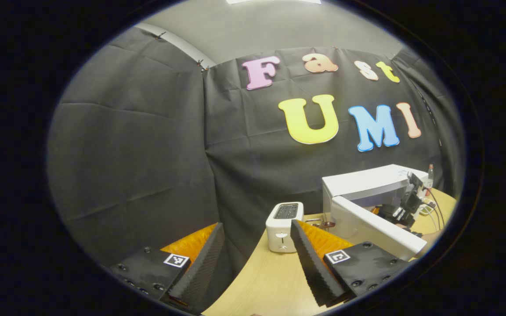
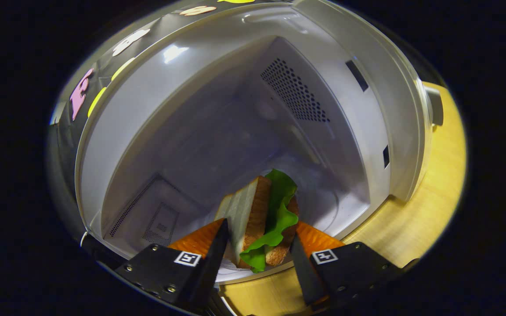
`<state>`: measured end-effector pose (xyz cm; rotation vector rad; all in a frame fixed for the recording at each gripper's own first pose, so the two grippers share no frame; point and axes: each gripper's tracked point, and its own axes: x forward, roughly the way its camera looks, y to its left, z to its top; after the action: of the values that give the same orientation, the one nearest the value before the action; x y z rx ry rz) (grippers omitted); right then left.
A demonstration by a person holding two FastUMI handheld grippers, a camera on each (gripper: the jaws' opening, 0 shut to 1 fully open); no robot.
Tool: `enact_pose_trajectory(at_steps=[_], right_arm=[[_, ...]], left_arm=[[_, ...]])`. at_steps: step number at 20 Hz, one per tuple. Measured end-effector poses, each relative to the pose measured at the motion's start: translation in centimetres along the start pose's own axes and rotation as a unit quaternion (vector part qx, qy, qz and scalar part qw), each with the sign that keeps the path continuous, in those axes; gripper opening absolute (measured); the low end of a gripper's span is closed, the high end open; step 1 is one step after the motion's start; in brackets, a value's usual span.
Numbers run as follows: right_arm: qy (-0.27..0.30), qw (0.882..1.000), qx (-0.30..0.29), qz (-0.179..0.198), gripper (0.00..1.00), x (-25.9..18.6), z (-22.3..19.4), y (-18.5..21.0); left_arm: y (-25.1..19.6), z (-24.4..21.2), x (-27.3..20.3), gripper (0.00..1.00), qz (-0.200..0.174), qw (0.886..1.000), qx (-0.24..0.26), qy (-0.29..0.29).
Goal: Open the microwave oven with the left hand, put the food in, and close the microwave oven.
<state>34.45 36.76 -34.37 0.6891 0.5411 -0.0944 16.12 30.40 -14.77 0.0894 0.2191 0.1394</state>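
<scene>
Between the fingers of my right claw sits the sandwich, bread and green lettuce on edge, pinched from both sides and held just inside the open microwave above its floor. Its cavity walls curve around, and the wooden table runs past its right side. My left claw hangs released and empty over that table, with a white toaster ahead and the microwave door swung open to the right.

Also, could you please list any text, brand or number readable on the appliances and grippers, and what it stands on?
None can be read.
Toaster: front marking too small to read.
Microwave oven: no legible text.
Gripper tags: coded squares, no words.
</scene>
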Motion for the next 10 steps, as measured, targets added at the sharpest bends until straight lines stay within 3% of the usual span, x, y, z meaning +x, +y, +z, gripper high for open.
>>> enact_pose_trajectory(at_steps=[1, 2, 4, 6, 10], right_arm=[[0.003, 1.0, -0.023, -0.017, 0.92, -0.3, 0.4, -0.7], [0.009, 0.999, -0.046, -0.029, 0.98, -0.5, 0.3, -1.5], [0.017, 0.996, -0.076, -0.036, 0.98, -1.5, 0.4, -2.4], [0.011, 0.994, -0.106, -0.026, 0.98, -3.2, 1.3, -2.7], [-0.004, 0.987, -0.162, 0.012, 0.98, -7.6, 3.5, -2.2]], left_arm=[[-0.1, 0.1, -0.2, 0.97, 0.001, 1.0, -0.001, -0.002], [-0.2, 0.1, -0.5, 1.0, 0.001, 1.0, -0.003, -0.003], [-0.4, 0.2, -1.1, 0.97, 0.003, 1.0, -0.01, -0.003], [-1.0, 0.4, -1.8, 1.0, 0.004, 1.0, -0.017, -0.008], [-2.1, 1.7, -3.3, 0.97, 0.007, 0.999, -0.019, -0.026]])
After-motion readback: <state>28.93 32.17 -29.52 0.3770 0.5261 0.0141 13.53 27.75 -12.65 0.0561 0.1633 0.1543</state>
